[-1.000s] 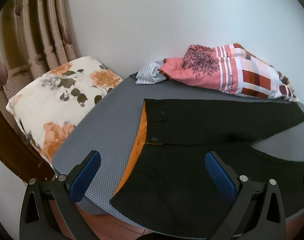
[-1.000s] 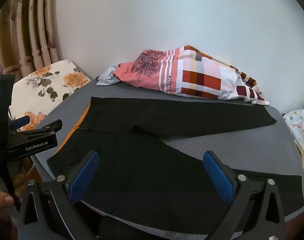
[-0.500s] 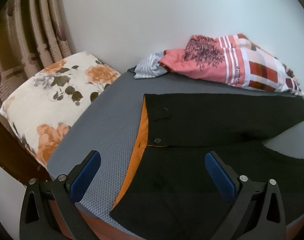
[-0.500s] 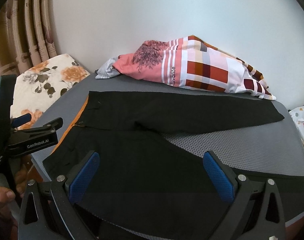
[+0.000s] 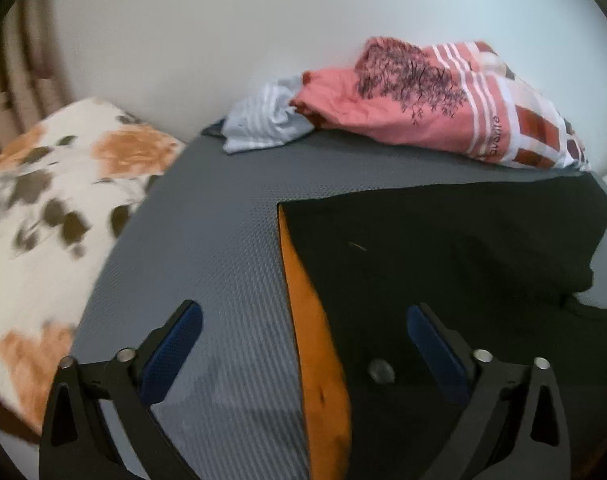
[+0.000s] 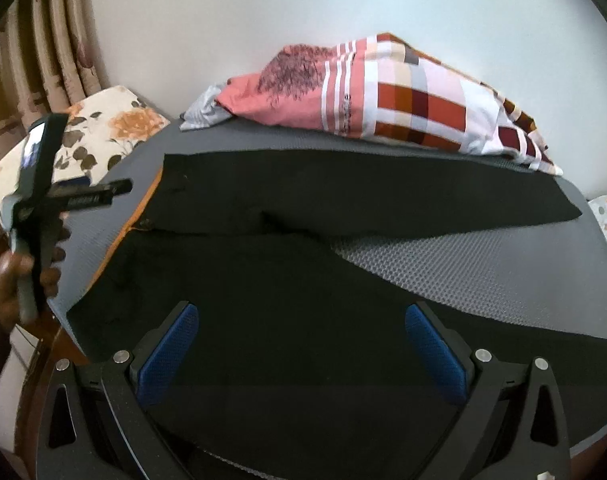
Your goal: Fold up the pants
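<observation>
Black trousers (image 5: 443,264) with an orange lining at the waist lie flat on the grey textured mat (image 5: 207,248) in the left wrist view, the waistband and its metal button (image 5: 380,371) close under the camera. The left gripper (image 5: 303,334) hangs over this waist edge; its jaws stand wide but are closing, with the orange edge seen between them and neither blue pad pressing on it. At the far side of the mat a crumpled pink and checked cloth (image 5: 443,108) lies against the white wall (image 5: 263,32), touching a pale striped cloth (image 5: 263,128). A floral white pillow (image 5: 51,208), blurred, is beside the mat on the left. In the right wrist view, the black trousers (image 6: 303,280) spread over the grey textured mat (image 6: 483,264), one leg toward the far right, the other leg toward the camera. The right gripper (image 6: 303,338) is above the near leg with its jaws apart and nothing clamped. At the left a hand (image 6: 11,284) holds the handle of the left gripper (image 6: 119,190) over the waist end. The pink and checked cloth (image 6: 383,96) lies behind the trousers, and beige curtains (image 6: 43,60) hang at the left.
</observation>
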Motion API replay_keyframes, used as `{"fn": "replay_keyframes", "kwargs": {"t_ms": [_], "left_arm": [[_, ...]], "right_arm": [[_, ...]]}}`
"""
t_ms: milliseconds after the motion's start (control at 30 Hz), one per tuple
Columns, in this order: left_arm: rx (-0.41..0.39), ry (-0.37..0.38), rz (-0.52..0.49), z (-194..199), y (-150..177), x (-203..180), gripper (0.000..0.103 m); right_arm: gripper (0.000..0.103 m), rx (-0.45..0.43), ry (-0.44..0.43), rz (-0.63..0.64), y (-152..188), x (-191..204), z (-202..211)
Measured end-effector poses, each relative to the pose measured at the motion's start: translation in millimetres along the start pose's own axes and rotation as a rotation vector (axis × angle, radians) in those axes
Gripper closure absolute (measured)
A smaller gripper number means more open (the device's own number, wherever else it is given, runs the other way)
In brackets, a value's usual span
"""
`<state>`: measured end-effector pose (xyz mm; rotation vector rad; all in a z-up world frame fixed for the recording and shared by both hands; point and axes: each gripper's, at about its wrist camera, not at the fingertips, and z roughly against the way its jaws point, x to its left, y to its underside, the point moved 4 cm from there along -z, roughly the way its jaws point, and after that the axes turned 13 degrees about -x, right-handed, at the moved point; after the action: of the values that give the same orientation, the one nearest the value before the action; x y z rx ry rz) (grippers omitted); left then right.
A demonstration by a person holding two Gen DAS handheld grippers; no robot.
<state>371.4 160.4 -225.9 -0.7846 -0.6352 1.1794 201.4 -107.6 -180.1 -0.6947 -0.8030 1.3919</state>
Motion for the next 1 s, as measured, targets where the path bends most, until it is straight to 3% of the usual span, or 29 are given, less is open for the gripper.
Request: {"fn": "replay_keyframes", "kwargs": {"t_ms": [67,267,367,400,433,467,533,600,700,833,1000], "left_arm": [[0.030,0.086,0.018,-25.5,-9.2,8.2,0.008],[0.056,0.139,0.086,-89.3,-27.5,37.0,0.015],[0.079,0.177,0.090,-115.2,-29.8,41.6,0.028],[0.090,0.196,0.089,-122.4,-29.8,41.0,0.036],[0.110,0.212,0.075,-130.6,-29.1,38.1,0.049],[0.122,0.233,0.059,-136.0,-28.9,35.1,0.050],[0.101,0.242,0.056,-138.8,-34.9,33.9,0.065],[0.110,0.258,0.089,-142.2,-36.3,34.4,0.069],[0.105,0.290,0.178,-140.3,-36.8,41.0,0.087],[0.056,0.222,0.128,-117.4,-42.1,27.7,0.093],[-0.076,0.221,0.085,-48.4,-61.5,0.9,0.093]], "right_arm": [[0.000,0.017,0.006,0.003,2.6,-0.4,-8.2],[0.000,0.064,0.036,0.009,9.9,-9.0,-31.6],[0.000,0.075,0.045,0.011,10.2,-12.9,-38.4],[0.000,0.077,0.046,0.011,9.8,-14.2,-40.1],[0.000,0.079,0.048,0.012,9.4,-14.8,-41.9],[0.000,0.082,0.050,0.012,9.1,-15.7,-43.8],[0.000,0.087,0.053,0.009,9.2,-16.6,-46.9],[0.000,0.095,0.056,0.003,10.4,-17.7,-49.4],[0.000,0.105,0.059,-0.009,12.5,-21.3,-50.3],[0.000,0.108,0.059,-0.051,12.0,-32.3,-47.5],[0.000,0.105,-0.016,-0.329,-0.3,-84.7,-48.3]]}}
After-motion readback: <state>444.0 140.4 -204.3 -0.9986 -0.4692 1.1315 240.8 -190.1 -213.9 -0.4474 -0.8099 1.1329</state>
